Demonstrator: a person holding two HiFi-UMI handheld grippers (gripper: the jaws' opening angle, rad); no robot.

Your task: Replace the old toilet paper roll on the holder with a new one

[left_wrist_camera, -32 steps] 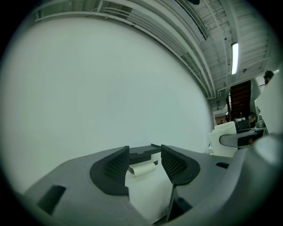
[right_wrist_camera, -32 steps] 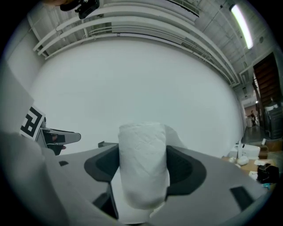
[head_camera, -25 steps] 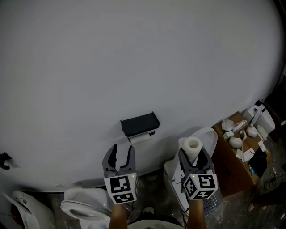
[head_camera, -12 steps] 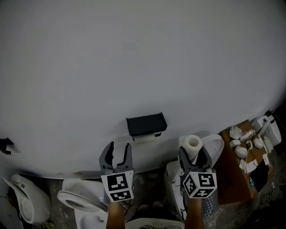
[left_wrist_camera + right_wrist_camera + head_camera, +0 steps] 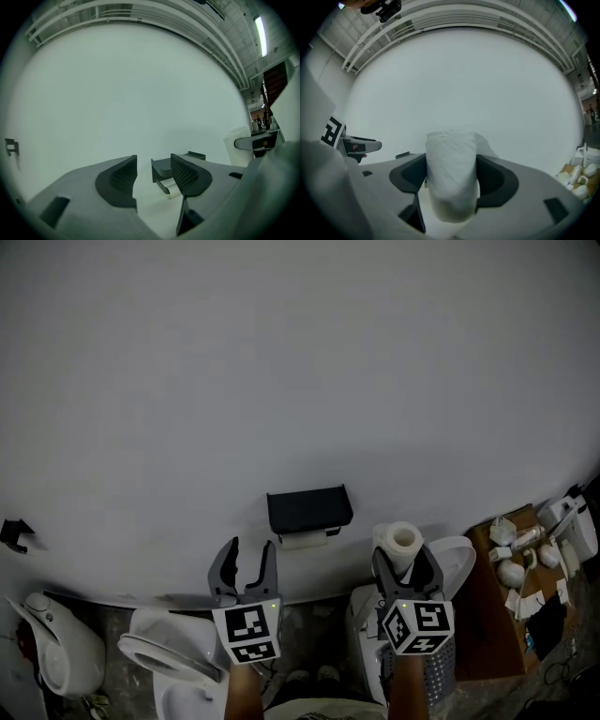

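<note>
A: How many rolls?
B: Two; one new roll [image 5: 404, 541] upright, gripped by the right tool [image 5: 406, 561]; one thin old roll [image 5: 300, 540] under the single black holder [image 5: 308, 509] on the wall [image 5: 281, 381]; left tool [image 5: 250, 555] wide, empty.

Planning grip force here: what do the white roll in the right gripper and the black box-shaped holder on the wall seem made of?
The white roll: soft tissue paper, matte, faintly wrinkled surface, hollow core. The black box-shaped holder: plastic or painted metal, smooth with crisp edges; cannot tell which.
</note>
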